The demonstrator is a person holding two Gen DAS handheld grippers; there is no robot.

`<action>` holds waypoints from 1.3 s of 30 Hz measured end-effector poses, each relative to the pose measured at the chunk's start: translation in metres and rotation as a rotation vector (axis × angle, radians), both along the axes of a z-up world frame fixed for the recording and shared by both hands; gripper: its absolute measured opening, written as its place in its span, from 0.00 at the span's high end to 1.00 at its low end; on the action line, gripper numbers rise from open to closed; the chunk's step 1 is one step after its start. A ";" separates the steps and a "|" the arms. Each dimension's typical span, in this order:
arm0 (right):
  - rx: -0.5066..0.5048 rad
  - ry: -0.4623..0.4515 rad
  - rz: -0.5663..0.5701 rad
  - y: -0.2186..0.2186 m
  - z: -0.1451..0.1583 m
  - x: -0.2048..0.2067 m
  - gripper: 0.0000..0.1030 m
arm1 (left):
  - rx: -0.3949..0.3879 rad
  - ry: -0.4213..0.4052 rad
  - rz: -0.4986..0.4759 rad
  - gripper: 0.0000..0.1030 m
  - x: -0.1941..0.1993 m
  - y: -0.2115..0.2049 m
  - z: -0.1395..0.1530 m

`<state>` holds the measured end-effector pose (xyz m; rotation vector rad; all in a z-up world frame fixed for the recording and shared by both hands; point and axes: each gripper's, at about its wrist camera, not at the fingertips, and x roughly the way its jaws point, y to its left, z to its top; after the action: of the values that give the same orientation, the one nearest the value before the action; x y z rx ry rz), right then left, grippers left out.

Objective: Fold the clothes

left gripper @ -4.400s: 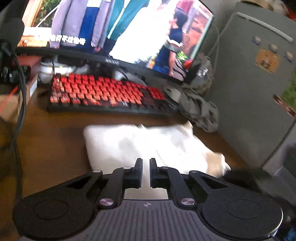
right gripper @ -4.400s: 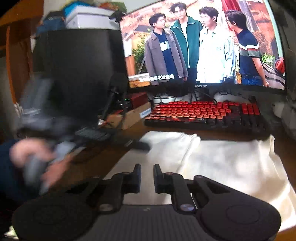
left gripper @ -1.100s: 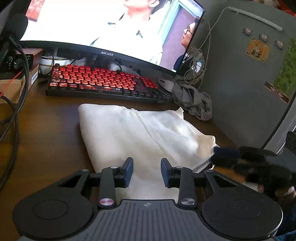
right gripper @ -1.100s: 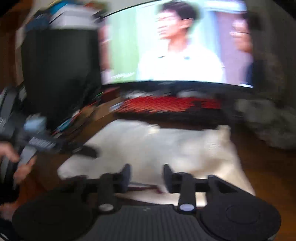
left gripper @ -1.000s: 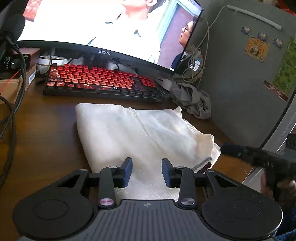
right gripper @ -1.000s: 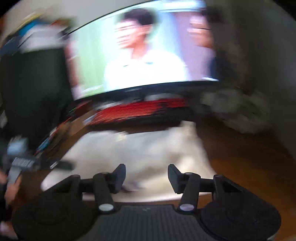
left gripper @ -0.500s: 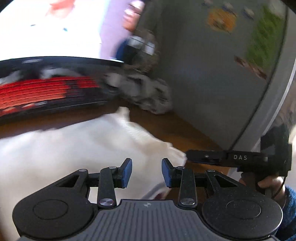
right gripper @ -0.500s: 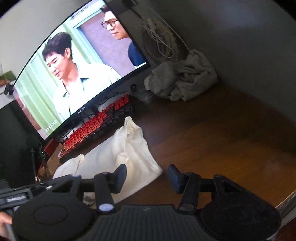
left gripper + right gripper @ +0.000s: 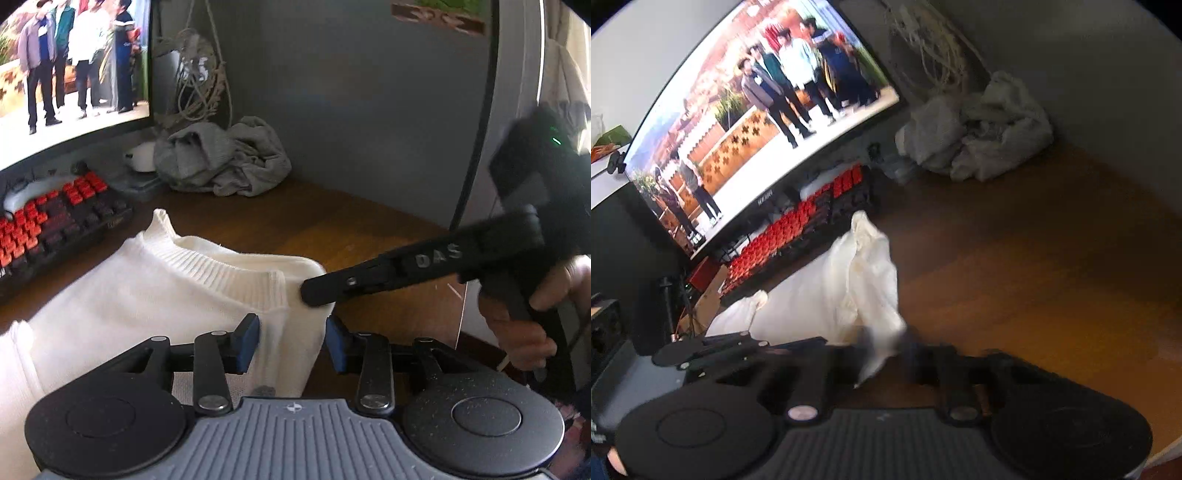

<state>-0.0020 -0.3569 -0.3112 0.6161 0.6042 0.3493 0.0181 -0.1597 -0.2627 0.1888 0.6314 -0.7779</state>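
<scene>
My brown wooden desk (image 9: 332, 225) carries the white sweater (image 9: 155, 291) near me, a red-keyed keyboard (image 9: 55, 218) far left under the monitor (image 9: 757, 110), and a crumpled grey cloth (image 9: 221, 162) against the far wall.

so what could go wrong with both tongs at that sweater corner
1. The left tongs stand open around the sweater corner; closing may catch only a thin edge, which could slip.
2. The right tongs crowd the same corner, so they might collide.
3. A pull could drag the sweater into the keyboard.
</scene>
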 end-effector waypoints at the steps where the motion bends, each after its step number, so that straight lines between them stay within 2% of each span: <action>1: 0.029 -0.005 0.000 -0.001 0.000 0.000 0.90 | 0.002 -0.005 0.000 0.63 -0.001 0.000 0.000; 3: 0.050 -0.022 0.007 0.001 0.005 0.001 0.90 | -0.003 -0.017 -0.002 0.61 -0.004 0.000 0.001; 6: 0.075 -0.049 0.019 0.004 0.012 0.001 0.90 | 0.004 -0.053 -0.009 0.51 -0.009 -0.004 0.002; 10: 0.109 -0.084 0.035 0.007 0.022 0.002 0.90 | 0.067 -0.113 0.003 0.50 -0.013 -0.017 -0.002; 12: 0.112 -0.088 0.031 0.007 0.024 0.002 0.90 | 0.092 -0.151 0.050 0.73 -0.014 -0.019 -0.006; 13: 0.109 -0.089 0.028 0.006 0.024 0.001 0.86 | 0.102 -0.160 0.080 0.84 -0.012 -0.018 -0.007; 15: 0.172 -0.079 0.011 -0.004 0.020 -0.003 0.84 | 0.023 -0.099 0.108 0.85 -0.006 -0.008 -0.006; 16: 0.221 -0.070 0.004 -0.011 0.016 -0.005 0.78 | -0.005 -0.072 0.120 0.86 -0.003 -0.003 -0.005; 17: 0.255 -0.053 -0.007 -0.016 0.012 -0.006 0.70 | -0.016 -0.057 0.124 0.88 -0.001 -0.001 -0.004; 18: 0.286 -0.035 -0.018 -0.021 0.008 -0.007 0.52 | -0.024 -0.051 0.128 0.88 0.000 0.000 -0.003; 19: 0.316 -0.017 -0.030 -0.026 0.003 -0.009 0.49 | -0.026 -0.048 0.129 0.88 -0.001 0.000 -0.003; 22: 0.306 0.023 -0.013 -0.021 -0.003 -0.005 0.49 | -0.011 -0.067 0.125 0.88 -0.004 -0.002 -0.002; 26: 0.307 0.023 -0.038 -0.010 -0.007 0.005 0.51 | -0.012 -0.066 0.121 0.87 -0.004 -0.003 -0.002; 27: 0.302 0.019 -0.055 -0.008 -0.008 0.008 0.65 | -0.011 -0.067 0.115 0.87 -0.004 -0.003 -0.002; 28: 0.287 0.008 -0.065 -0.006 -0.006 0.011 0.90 | -0.010 -0.067 0.105 0.86 -0.005 -0.004 -0.002; 31: 0.249 -0.035 -0.066 0.000 0.003 0.015 0.89 | -0.025 -0.070 0.084 0.74 -0.012 0.000 0.002; 33: 0.217 -0.063 -0.051 0.004 0.011 0.016 0.89 | -0.058 -0.049 0.076 0.71 -0.014 0.006 0.009; 35: 0.177 -0.092 -0.037 0.008 0.021 0.016 0.90 | -0.131 -0.011 0.073 0.71 -0.018 0.021 0.021; 39: 0.099 -0.172 0.028 0.021 0.046 0.015 0.89 | -0.343 0.079 0.071 0.71 -0.037 0.078 0.054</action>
<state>0.0129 -0.3359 -0.2654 0.6657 0.4325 0.4557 -0.0184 -0.0812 -0.2084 -0.1783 0.5664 -0.8154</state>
